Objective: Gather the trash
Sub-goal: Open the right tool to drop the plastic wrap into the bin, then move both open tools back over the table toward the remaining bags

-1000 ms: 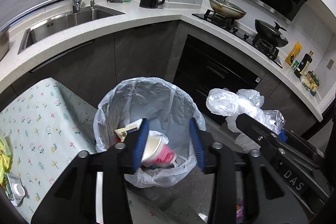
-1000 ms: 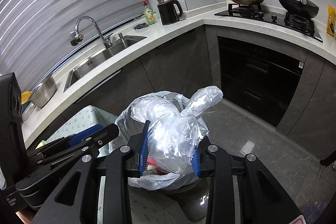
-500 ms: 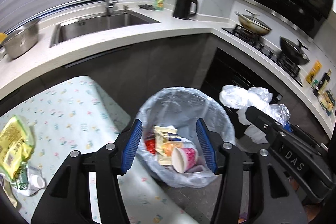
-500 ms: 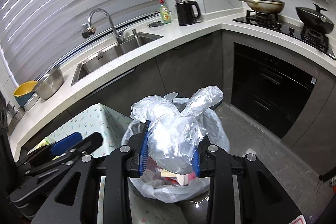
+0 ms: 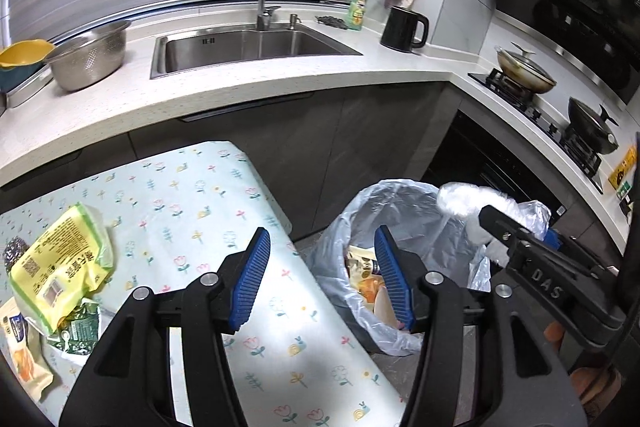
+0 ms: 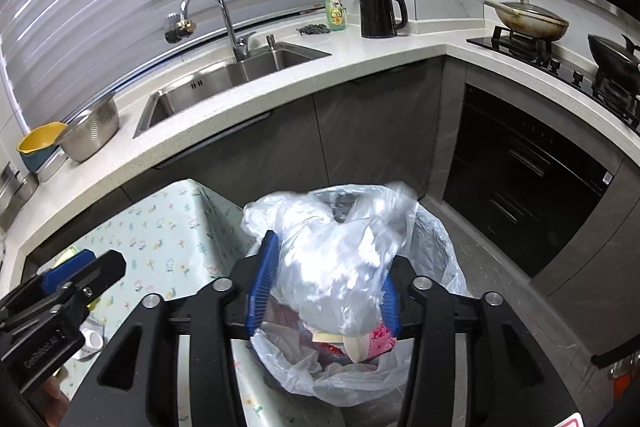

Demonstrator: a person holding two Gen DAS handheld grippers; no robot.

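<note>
Wrappers [image 5: 60, 263] come into the left view, lying at the desk's [image 5: 208, 195] left end, now that the left tongs [image 5: 316, 275] have swung off the bin [image 5: 404, 195] toward them, empty and widening. More trash waits there. At right, the right tongs [image 6: 324, 283] are spreading around the crumpled plastic bag [image 6: 340, 251], loosening a tighter clamp right above the bin; it likely drops in.
</note>
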